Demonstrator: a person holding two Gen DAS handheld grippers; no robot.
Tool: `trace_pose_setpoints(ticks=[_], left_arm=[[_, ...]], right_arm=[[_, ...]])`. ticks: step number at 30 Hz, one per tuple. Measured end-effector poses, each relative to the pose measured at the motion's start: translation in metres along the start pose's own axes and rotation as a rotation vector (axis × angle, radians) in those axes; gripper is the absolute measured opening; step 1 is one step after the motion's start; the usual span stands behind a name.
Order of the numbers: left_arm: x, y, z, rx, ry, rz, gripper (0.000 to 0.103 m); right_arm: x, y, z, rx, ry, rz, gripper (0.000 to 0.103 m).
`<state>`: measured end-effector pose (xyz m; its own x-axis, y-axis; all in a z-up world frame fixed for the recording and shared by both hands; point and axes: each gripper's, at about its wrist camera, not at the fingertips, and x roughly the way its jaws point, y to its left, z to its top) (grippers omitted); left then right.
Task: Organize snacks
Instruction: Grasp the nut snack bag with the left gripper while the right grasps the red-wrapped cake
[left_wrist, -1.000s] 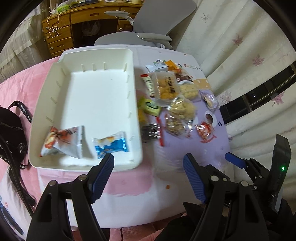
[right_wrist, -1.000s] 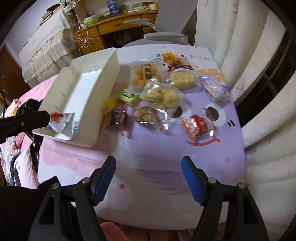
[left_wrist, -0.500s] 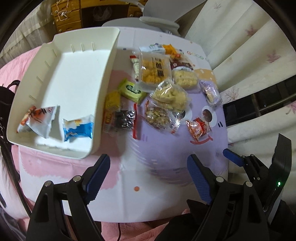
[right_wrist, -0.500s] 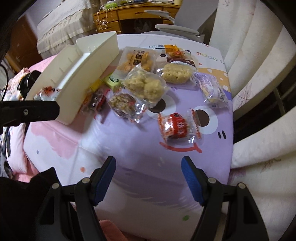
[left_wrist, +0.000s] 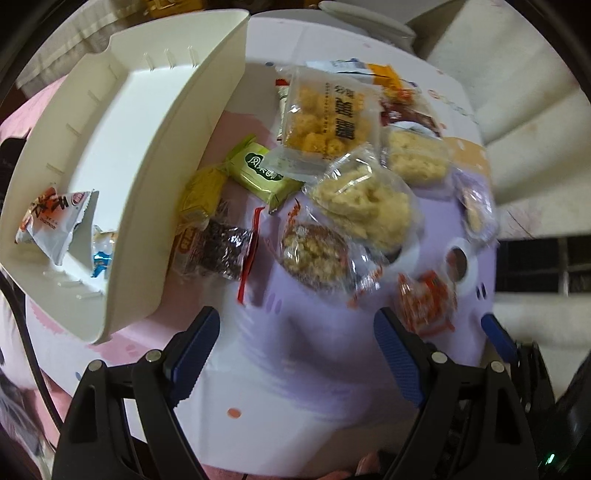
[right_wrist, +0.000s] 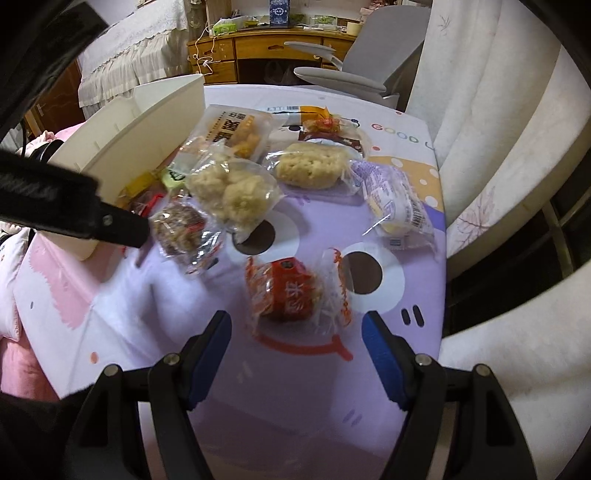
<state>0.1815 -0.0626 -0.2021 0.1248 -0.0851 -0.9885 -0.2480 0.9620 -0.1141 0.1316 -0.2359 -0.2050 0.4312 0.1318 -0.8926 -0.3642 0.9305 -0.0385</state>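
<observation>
Two packets, a red-and-white packet (left_wrist: 55, 218) and a blue packet (left_wrist: 101, 254), lie in the white bin (left_wrist: 177, 166); beside it, snacks crowd the table (left_wrist: 295, 369). The left gripper (left_wrist: 295, 350), just widened, holds nothing. Beyond the bin, the right gripper (right_wrist: 295, 347) gapes empty before the red snack (right_wrist: 291, 291).

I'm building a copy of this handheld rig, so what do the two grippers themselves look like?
Both match: the left gripper and right gripper each have two black angular plastic arms joined by silver pivot screws, tipped with blue ribbed pads. In the left view, a small green light glows on the right gripper's black body at the lower right. No cables or sleeves can be made out.
</observation>
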Motion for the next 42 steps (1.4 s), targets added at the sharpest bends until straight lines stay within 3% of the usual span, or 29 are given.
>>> trace_pose_setpoints(ticks=[13, 23, 28, 33, 42], left_arm=[[0.045, -0.003, 0.03, -0.151, 0.039, 0.028, 0.084], [0.06, -0.022, 0.042, -0.143, 0.024, 0.04, 0.084], [0.075, -0.024, 0.047, -0.133, 0.052, 0.04, 0.06], [0.08, -0.032, 0.054, -0.124, 0.037, 0.053, 0.054], [0.066, -0.007, 0.044, -0.111, 0.041, 0.021, 0.047]], right_arm=[[0.046, -0.003, 0.008, -0.036, -0.016, 0.065, 0.074], [0.057, 0.001, 0.009, -0.072, -0.051, 0.041, 0.074], [0.055, 0.001, 0.007, -0.083, -0.062, 0.047, 0.069], [0.049, 0.005, 0.005, -0.101, -0.066, 0.054, 0.058], [0.048, 0.006, 0.008, -0.101, -0.039, 0.051, 0.057]])
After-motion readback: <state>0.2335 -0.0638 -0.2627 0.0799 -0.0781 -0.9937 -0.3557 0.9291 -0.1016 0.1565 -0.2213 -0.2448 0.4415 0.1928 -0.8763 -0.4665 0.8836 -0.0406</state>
